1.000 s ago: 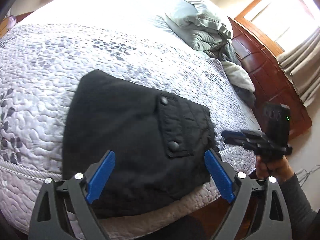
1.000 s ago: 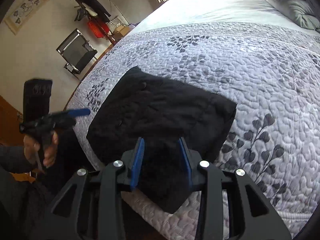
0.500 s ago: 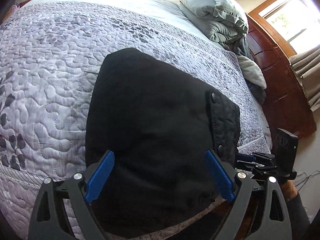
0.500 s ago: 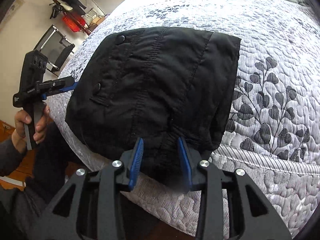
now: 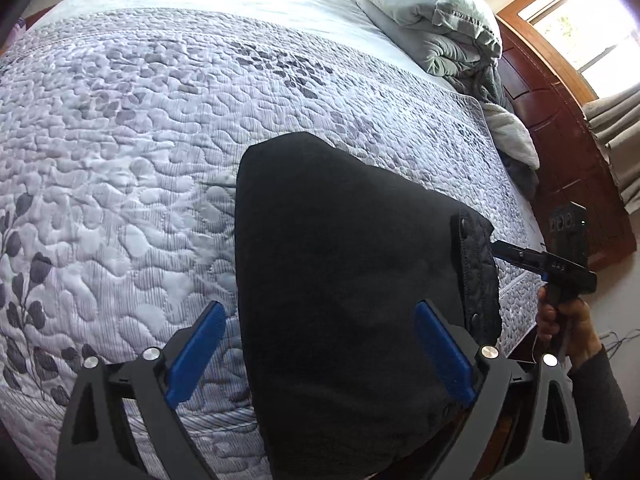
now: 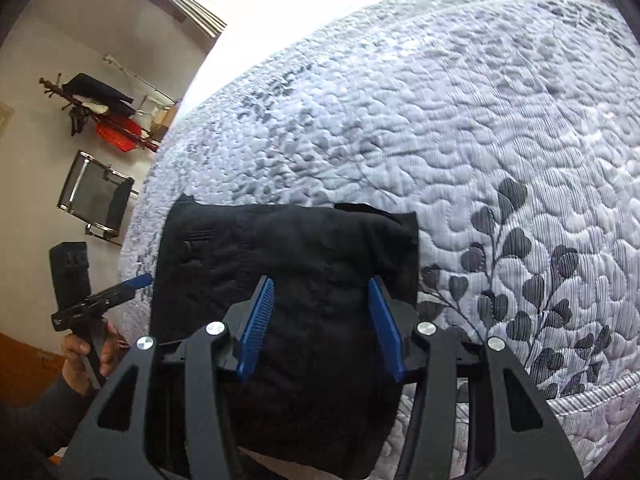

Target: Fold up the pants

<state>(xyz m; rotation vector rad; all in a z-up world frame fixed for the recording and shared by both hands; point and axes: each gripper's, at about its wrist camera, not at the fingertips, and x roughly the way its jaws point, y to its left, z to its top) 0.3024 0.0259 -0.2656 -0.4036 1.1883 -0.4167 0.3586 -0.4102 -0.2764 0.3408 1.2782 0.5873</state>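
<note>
Folded black pants (image 5: 344, 272) lie on the quilted bed near its front edge, a buttoned pocket flap (image 5: 476, 264) on their right side. My left gripper (image 5: 320, 344) is open, its blue pads straddling the pants' left edge and middle, just above them. In the right wrist view the pants (image 6: 280, 248) lie in front of my right gripper (image 6: 320, 320), which is open over their near end. The right gripper also shows in the left wrist view (image 5: 532, 258) beside the pocket flap; the left gripper shows at the left of the right wrist view (image 6: 116, 292).
The grey leaf-patterned quilt (image 5: 120, 160) covers the bed. Pillows and bunched bedding (image 5: 436, 20) lie at the head by a wooden headboard (image 5: 568, 152). A chair (image 6: 96, 196) and a coat rack (image 6: 96, 112) stand by the wall.
Both grippers have shifted over the pants: the left view now sits further left over the pants' edge, and the right gripper has drawn back and opened a little wider. The pants lie still.
</note>
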